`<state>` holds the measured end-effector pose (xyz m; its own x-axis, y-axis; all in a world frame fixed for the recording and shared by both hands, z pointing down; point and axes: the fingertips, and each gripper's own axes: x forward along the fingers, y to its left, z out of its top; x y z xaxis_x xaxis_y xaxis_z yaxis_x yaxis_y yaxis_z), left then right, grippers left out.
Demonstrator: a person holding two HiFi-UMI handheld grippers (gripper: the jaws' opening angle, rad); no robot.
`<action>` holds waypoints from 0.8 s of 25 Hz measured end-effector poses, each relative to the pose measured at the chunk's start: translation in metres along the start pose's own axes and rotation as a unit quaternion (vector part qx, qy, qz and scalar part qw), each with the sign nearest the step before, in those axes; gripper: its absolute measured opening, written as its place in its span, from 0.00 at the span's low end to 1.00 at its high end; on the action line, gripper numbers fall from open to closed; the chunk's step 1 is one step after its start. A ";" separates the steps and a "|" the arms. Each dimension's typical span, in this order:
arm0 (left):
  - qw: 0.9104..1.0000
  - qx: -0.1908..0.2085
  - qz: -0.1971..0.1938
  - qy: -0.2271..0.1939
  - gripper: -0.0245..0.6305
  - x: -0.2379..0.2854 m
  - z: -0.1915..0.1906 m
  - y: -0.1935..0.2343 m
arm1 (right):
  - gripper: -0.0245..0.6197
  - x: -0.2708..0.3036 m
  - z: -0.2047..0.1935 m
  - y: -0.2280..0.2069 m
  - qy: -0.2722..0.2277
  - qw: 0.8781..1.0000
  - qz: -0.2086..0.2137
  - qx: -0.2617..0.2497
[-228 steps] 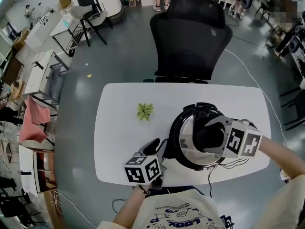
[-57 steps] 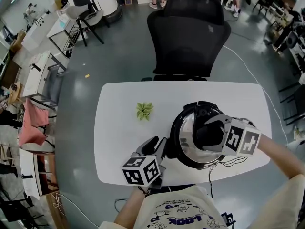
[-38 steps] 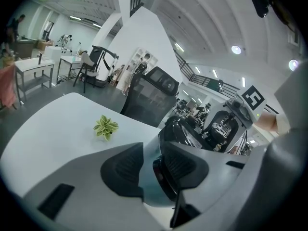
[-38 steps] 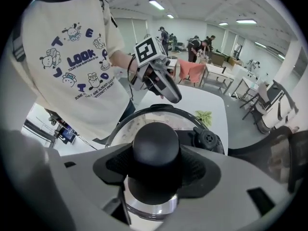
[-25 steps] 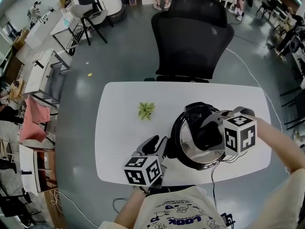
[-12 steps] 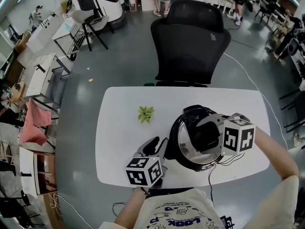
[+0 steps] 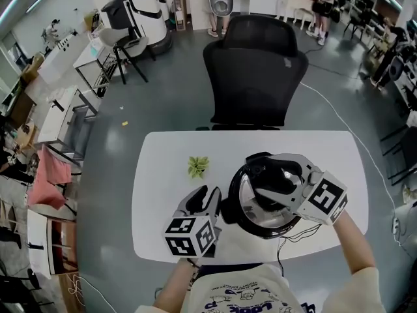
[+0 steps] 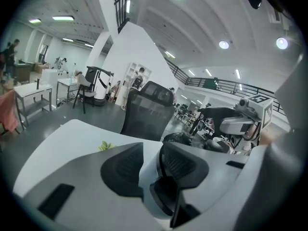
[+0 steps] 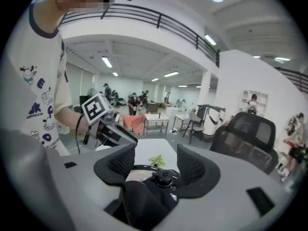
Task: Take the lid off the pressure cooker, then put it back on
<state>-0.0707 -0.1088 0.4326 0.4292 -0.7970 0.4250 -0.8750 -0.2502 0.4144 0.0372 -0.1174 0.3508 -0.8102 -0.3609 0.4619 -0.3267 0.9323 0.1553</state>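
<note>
Right gripper view: my right hand-held gripper (image 9: pixel 156 154), jaws just closing, grasps the round black knob (image 9: pixel 144 201), safest hold on the likely heavy, slick steel lid (image 7: pixel 255 207) over the black cooker pot (image 7: pixel 260 232).

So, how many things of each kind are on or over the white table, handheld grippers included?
Black pressure cooker with a steel lid: 1
Small green leafy plant: 1
Grey handheld grippers: 2, the left gripper and the right gripper
Total: 4
</note>
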 end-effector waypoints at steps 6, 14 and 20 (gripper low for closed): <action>0.998 0.039 0.018 -0.048 0.25 -0.014 0.036 -0.003 | 0.36 -0.038 0.024 -0.034 -0.106 0.977 -0.168 0.076; 0.986 0.096 0.052 -0.129 0.16 -0.039 0.085 -0.011 | 0.22 -0.085 0.035 -0.038 -0.185 0.928 -0.296 0.128; 0.974 0.136 0.069 -0.170 0.08 -0.057 0.105 -0.026 | 0.17 -0.103 0.034 -0.033 -0.199 0.903 -0.354 0.140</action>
<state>-0.0959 -0.1145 0.3135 0.2454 -0.9576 0.1512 -0.9658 -0.2280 0.1234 0.1147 -0.1124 0.2682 -0.4434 -0.8960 -0.0258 -0.8961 0.4424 0.0362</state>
